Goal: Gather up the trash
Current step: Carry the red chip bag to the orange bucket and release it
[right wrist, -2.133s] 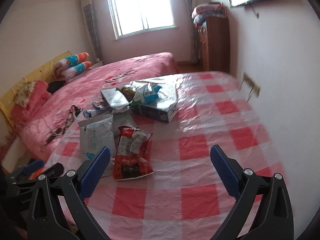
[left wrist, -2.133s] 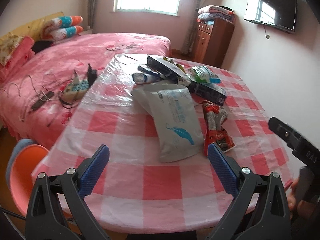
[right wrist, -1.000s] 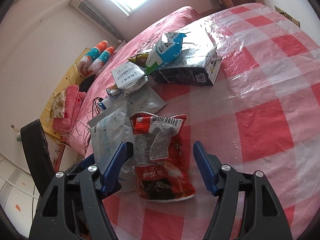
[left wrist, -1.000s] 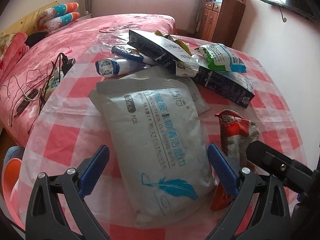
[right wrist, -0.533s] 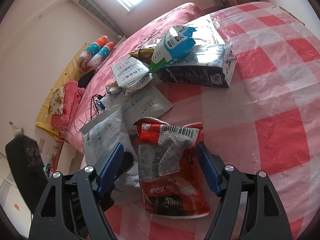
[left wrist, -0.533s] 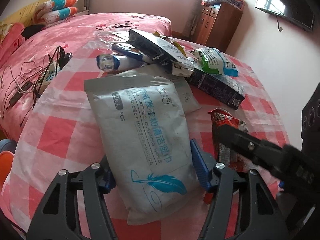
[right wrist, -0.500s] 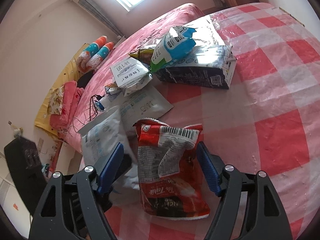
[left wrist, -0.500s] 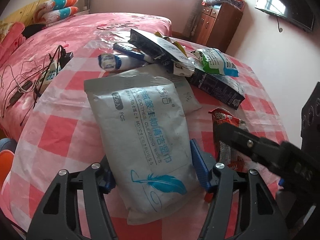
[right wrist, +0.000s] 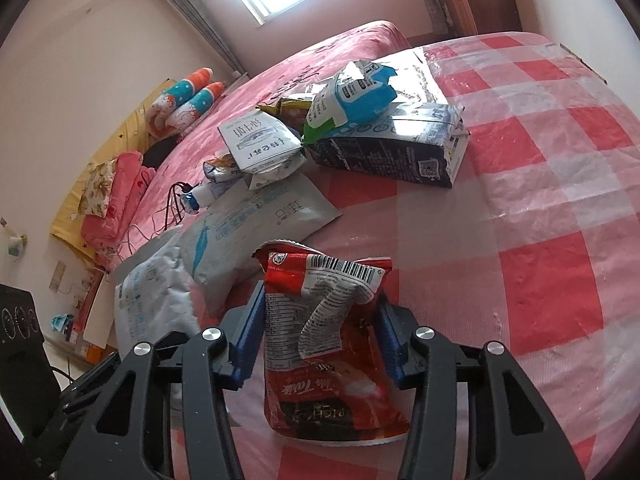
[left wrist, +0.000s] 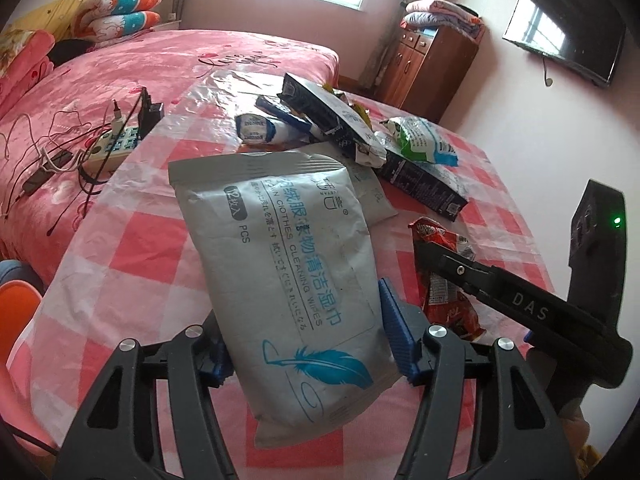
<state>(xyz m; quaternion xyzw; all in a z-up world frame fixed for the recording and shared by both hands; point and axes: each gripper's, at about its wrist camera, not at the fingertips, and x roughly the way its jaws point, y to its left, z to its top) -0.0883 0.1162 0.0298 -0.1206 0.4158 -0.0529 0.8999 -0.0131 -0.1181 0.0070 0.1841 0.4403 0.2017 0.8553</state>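
My left gripper [left wrist: 306, 338] is shut on a large grey wipes pack [left wrist: 288, 264] with a blue feather print and holds it lifted off the checked table [left wrist: 132, 264]. The pack also shows at the left of the right wrist view [right wrist: 156, 300]. My right gripper [right wrist: 320, 332] is shut on a red snack bag [right wrist: 320, 332] that rests on the table [right wrist: 560, 208]. The red bag [left wrist: 444, 280] and the right gripper's arm [left wrist: 520, 304] show at the right of the left wrist view.
More trash lies at the table's far end: a dark carton [right wrist: 400, 148], a blue-green bag [right wrist: 352, 96], a white pouch [right wrist: 260, 144], a flat grey pack [right wrist: 260, 220], a small roll [left wrist: 256, 128]. A bed [left wrist: 120, 68] with a power strip [left wrist: 112, 144] lies left. An orange stool [left wrist: 16, 312] stands nearby.
Both grippers moved in over their bags and closed: left on the grey wipes pack, right on the red snack bag. The wipes pack has risen off the table.
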